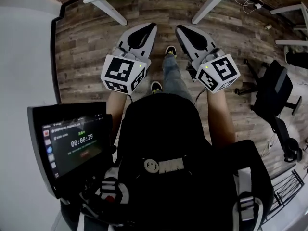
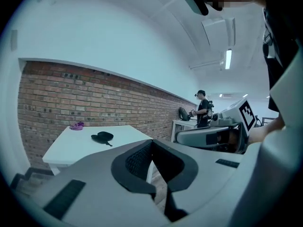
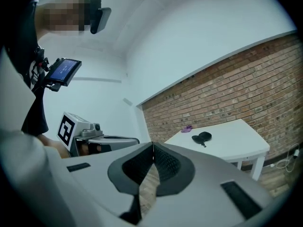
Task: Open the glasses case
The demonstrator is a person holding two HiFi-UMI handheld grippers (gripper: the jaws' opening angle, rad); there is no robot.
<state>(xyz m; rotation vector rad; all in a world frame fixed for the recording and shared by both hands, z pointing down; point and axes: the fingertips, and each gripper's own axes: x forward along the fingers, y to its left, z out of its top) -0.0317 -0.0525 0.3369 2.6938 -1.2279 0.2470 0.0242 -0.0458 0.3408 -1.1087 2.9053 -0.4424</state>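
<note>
Left gripper (image 2: 152, 143) and right gripper (image 3: 152, 146) both closed, empty; reaching the glasses case (image 2: 103, 136) like that risks shoving it across the table (image 2: 66, 150).

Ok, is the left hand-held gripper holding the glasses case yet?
No, the glasses case lies on the white table, far beyond the left hand-held gripper, whose jaws are shut on nothing.
</note>
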